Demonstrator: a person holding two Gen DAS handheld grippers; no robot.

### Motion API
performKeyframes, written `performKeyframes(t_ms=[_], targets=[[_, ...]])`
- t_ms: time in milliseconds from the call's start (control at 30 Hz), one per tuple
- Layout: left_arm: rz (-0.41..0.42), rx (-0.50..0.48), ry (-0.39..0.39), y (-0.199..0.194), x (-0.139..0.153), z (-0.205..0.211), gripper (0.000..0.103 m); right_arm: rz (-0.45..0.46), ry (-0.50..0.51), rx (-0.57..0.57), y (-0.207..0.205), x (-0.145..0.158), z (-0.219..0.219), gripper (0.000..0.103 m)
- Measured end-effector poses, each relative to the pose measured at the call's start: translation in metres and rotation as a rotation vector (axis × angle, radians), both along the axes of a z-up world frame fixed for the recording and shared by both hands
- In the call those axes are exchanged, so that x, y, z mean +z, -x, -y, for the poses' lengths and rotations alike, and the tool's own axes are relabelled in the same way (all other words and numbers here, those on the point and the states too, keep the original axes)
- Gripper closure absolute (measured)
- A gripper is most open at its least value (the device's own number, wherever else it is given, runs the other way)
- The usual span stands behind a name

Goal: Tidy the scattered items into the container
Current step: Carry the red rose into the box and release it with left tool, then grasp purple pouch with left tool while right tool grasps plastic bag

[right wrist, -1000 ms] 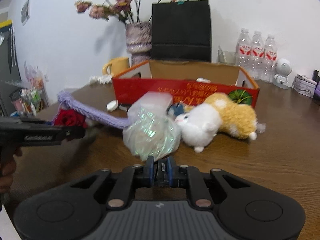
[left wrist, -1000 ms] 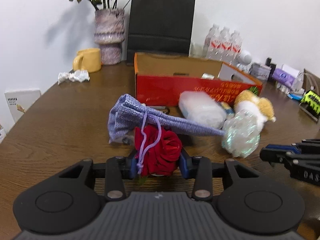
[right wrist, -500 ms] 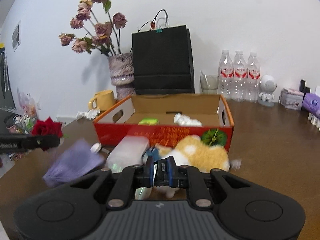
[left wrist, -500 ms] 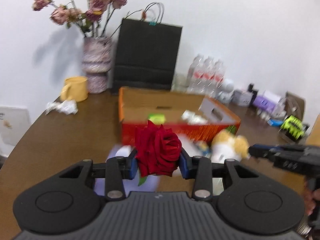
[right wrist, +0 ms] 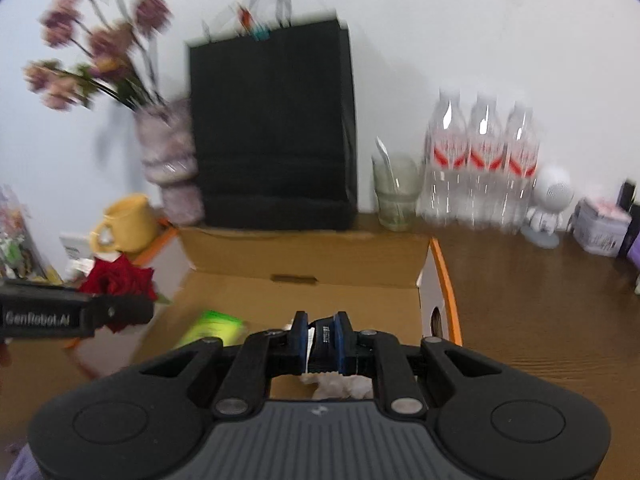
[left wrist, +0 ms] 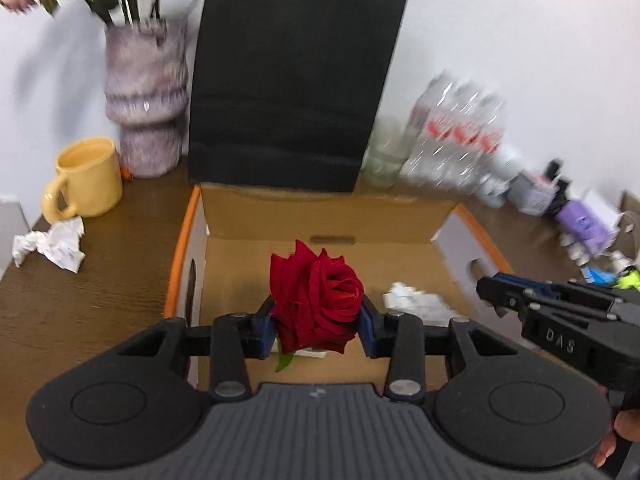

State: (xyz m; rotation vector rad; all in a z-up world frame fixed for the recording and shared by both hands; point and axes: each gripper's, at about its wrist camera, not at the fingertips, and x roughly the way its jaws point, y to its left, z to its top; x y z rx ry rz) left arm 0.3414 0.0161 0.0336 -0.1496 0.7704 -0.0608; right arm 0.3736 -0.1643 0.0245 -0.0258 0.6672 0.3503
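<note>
My left gripper is shut on a red rose and holds it above the open cardboard box with orange sides. The rose and the left gripper also show at the left of the right wrist view, over the box's left wall. My right gripper is shut, with a small dark item between its pads that I cannot identify, above the box. Inside the box lie a green packet and crumpled white paper. The right gripper reaches in from the right.
A black paper bag stands behind the box. A vase of dried flowers, a yellow mug and crumpled paper sit to the left. Water bottles, a glass and small items line the back right.
Both grippers have lifted and moved forward from the table items to above the box. The rose stayed in my left gripper. The purple pouch, plush toy and bags have dropped out of view.
</note>
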Motion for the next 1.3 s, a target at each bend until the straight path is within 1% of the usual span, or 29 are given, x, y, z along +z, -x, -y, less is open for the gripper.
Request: performKeyframes(t_ms=[67, 167, 200, 267, 300, 333, 367, 400, 433, 500, 533, 567, 633, 700, 733, 800, 967, 1100, 1167, 1300], targets=[[-0.048, 0.02, -0.011, -0.016, -0.012, -0.001, 0.063, -0.053, 0.011, -0.016, -0.02, -0.015, -0.001, 0.09], [-0.105, 0.032, 0.003, -0.03, -0.027, -0.006, 0.062, -0.107, 0.017, -0.035, -0.036, -0.034, -0.001, 0.09], [-0.116, 0.032, 0.003, -0.032, -0.031, -0.006, 0.062, -0.118, 0.014, -0.036, -0.038, -0.038, -0.001, 0.087], [-0.128, 0.028, -0.009, -0.034, -0.036, -0.006, 0.06, -0.143, 0.007, -0.03, -0.041, -0.044, -0.002, 0.086], [-0.13, 0.028, -0.018, -0.034, -0.037, -0.005, 0.058, -0.149, 0.01, -0.027, -0.042, -0.045, -0.004, 0.082], [-0.131, 0.026, -0.024, -0.034, -0.038, -0.004, 0.053, -0.151, 0.015, -0.022, -0.042, -0.046, -0.005, 0.076], [-0.13, 0.025, -0.025, -0.034, -0.038, -0.004, 0.043, -0.15, 0.02, -0.02, -0.041, -0.046, -0.006, 0.06], [-0.126, 0.026, -0.023, -0.033, -0.036, -0.004, 0.036, -0.145, 0.027, -0.02, -0.038, -0.045, -0.008, 0.041], [-0.117, 0.028, -0.022, -0.031, -0.035, -0.005, 0.027, -0.135, 0.035, -0.019, -0.036, -0.044, -0.01, 0.035], [-0.1, 0.024, -0.024, -0.028, -0.031, -0.004, 0.024, -0.117, 0.051, -0.014, -0.033, -0.04, -0.012, 0.025], [-0.096, 0.023, -0.026, -0.027, -0.029, -0.004, 0.019, -0.112, 0.057, -0.009, -0.03, -0.038, -0.014, 0.021], [-0.093, 0.025, -0.031, -0.027, -0.027, -0.003, 0.016, -0.108, 0.06, -0.004, -0.028, -0.036, -0.015, 0.015], [-0.077, 0.027, -0.038, -0.022, -0.023, -0.003, 0.012, -0.099, 0.078, -0.007, -0.023, -0.031, -0.016, 0.012], [-0.063, 0.03, -0.035, -0.017, -0.019, -0.005, 0.002, -0.094, 0.084, -0.014, -0.019, -0.027, -0.016, 0.008], [-0.055, 0.036, -0.034, -0.014, -0.017, -0.005, 0.0, -0.096, 0.081, -0.017, -0.017, -0.025, -0.015, 0.006], [-0.047, 0.039, -0.029, -0.008, -0.013, -0.007, 0.0, -0.098, 0.075, -0.02, -0.013, -0.021, -0.012, 0.0], [-0.02, 0.038, -0.029, 0.01, 0.001, -0.009, 0.0, -0.075, 0.053, -0.014, 0.006, -0.005, -0.006, 0.0], [0.016, 0.051, -0.019, 0.03, 0.015, -0.015, 0.0, -0.039, 0.045, -0.009, 0.026, 0.011, -0.002, 0.0], [0.048, 0.056, -0.016, 0.046, 0.025, -0.019, 0.0, -0.014, 0.039, -0.005, 0.039, 0.02, 0.001, 0.0], [0.148, 0.023, -0.024, 0.089, 0.046, -0.026, 0.0, 0.058, 0.01, 0.028, 0.076, 0.04, 0.01, 0.0]])
